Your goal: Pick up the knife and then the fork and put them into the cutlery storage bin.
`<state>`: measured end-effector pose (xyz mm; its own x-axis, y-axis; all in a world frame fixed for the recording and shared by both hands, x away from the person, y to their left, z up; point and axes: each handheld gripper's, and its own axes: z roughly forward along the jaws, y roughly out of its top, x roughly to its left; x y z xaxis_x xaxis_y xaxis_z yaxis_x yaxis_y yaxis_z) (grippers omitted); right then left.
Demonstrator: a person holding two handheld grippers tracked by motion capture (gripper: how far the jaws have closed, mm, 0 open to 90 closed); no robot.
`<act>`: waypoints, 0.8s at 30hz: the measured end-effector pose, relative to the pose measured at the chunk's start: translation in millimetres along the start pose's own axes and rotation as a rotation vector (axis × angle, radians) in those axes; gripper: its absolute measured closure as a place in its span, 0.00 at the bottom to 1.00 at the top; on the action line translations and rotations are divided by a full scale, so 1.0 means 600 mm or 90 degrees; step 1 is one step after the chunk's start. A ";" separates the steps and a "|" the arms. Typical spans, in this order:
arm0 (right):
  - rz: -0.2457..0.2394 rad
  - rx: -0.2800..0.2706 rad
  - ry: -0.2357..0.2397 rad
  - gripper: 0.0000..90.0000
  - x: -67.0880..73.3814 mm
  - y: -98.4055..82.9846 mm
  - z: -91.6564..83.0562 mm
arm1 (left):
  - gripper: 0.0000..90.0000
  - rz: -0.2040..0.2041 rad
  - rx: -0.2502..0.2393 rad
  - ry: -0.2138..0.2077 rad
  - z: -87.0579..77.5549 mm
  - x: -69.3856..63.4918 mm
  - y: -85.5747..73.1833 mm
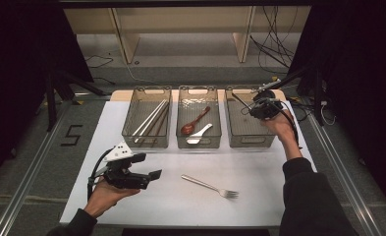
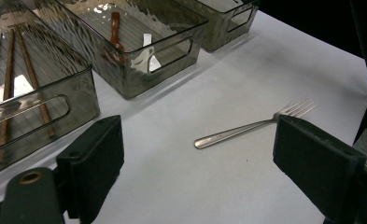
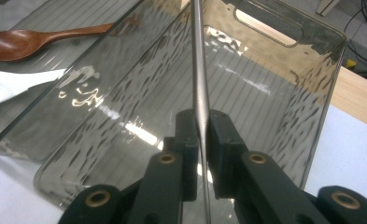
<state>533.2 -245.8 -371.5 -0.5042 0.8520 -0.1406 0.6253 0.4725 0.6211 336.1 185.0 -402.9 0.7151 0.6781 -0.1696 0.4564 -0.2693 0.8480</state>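
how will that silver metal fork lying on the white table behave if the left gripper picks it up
The silver metal fork looks thin and rigid, so probably stiff and light. Its glossy handle may slip between the pads. It lies flat on the white table, so the open left gripper may struggle to get under it.

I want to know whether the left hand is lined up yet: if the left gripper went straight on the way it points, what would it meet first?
Probably the fork on the white table; it lies ahead between the open jaws of the left gripper, though depth is unclear.
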 end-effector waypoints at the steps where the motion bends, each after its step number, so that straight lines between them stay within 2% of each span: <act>1: 0.003 0.001 0.001 0.93 0.000 0.000 0.003 | 0.18 -0.001 0.000 0.000 0.000 0.000 0.000; 10: 0.008 0.015 -0.008 0.93 -0.004 0.008 0.018 | 0.18 0.001 0.001 -0.001 0.000 0.000 0.000; 13: -0.002 0.027 -0.017 0.93 -0.002 0.011 0.023 | 0.18 0.002 0.003 -0.001 0.001 0.000 0.001; 19: -0.008 0.031 -0.011 0.93 -0.001 0.013 0.037 | 0.18 0.004 0.005 -0.003 0.000 -0.001 0.000; 21: -0.009 0.034 -0.018 0.93 -0.002 0.014 0.042 | 0.18 0.005 0.006 -0.003 0.000 -0.001 0.000; 24: -0.025 0.030 -0.018 0.91 0.000 0.016 0.048 | 0.18 0.004 0.005 -0.005 0.000 -0.001 0.001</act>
<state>556.4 -234.9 -387.7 -0.5123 0.8381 -0.1872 0.6327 0.5158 0.5776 336.1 184.6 -402.6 0.7218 0.6714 -0.1679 0.4563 -0.2792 0.8449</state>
